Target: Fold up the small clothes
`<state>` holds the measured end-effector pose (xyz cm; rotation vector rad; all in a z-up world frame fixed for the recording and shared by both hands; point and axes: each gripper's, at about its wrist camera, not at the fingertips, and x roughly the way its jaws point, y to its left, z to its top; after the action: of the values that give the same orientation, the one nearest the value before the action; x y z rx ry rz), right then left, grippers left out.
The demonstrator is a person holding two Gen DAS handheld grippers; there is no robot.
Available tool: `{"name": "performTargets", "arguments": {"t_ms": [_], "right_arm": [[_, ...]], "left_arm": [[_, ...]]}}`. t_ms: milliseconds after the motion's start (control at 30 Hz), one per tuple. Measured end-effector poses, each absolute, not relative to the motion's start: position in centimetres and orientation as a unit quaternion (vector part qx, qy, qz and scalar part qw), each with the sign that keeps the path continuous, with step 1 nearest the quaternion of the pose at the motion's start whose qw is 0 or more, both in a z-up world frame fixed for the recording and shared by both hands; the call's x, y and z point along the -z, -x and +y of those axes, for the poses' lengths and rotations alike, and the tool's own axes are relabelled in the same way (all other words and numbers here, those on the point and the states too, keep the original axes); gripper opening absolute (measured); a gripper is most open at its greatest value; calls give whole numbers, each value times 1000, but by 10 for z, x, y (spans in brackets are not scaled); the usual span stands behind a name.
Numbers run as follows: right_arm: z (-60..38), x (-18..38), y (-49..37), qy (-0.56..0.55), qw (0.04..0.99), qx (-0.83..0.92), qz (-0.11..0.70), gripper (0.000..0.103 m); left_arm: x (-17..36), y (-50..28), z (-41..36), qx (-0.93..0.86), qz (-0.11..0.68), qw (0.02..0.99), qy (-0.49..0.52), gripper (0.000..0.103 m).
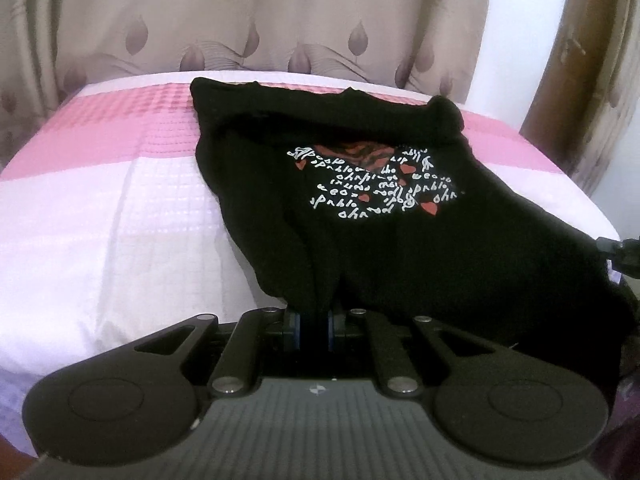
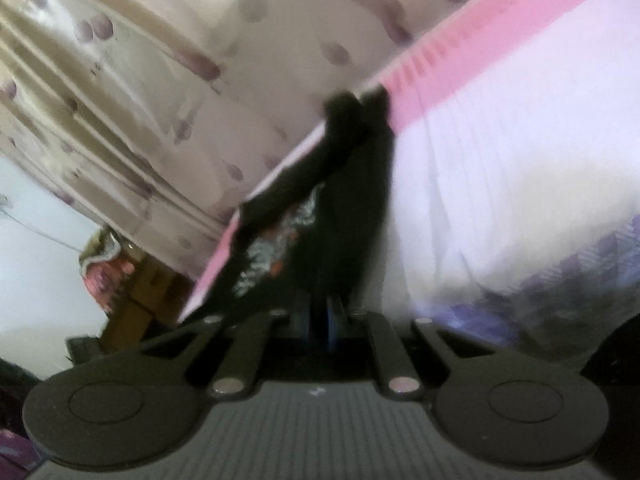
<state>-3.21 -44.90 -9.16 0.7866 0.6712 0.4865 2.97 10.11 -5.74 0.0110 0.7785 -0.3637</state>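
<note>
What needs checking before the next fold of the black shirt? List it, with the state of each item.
1. Left hand-held gripper shut on the black printed cotton shirt: ok.
2. Right hand-held gripper shut on the shirt: ok, though blurred.
3. Shirt resting on the pink and white bedspread: ok.
4. Shirt flat: not ok, bunched at the far edge.
5. Print facing up: ok.
6. Near hem even: cannot tell.

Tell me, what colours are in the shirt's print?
White script with red hearts on the black shirt; clearest in the left wrist view.

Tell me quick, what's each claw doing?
Left claw: closed on the black shirt's near edge.
Right claw: closed on the same shirt.
</note>
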Motion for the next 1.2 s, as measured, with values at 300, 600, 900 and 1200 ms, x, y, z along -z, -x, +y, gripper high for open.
{"name": "performTargets", "arguments": {"t_ms": [300, 600, 900, 1200], "right_arm": [[-439, 117, 19, -308, 855, -168, 382, 93], [-411, 131, 1, -235, 851, -206, 423, 36], [-415, 84, 27, -362, 816, -303, 334, 8], [-422, 49, 1, -456, 797, -328, 220, 8]], "left_arm": [[74, -27, 104, 182, 391, 902, -31, 14], [87, -28, 108, 181, 389, 902, -39, 53], [86, -32, 121, 203, 408, 890, 26, 11], [41, -42, 145, 215, 341, 898, 178, 10]]}}
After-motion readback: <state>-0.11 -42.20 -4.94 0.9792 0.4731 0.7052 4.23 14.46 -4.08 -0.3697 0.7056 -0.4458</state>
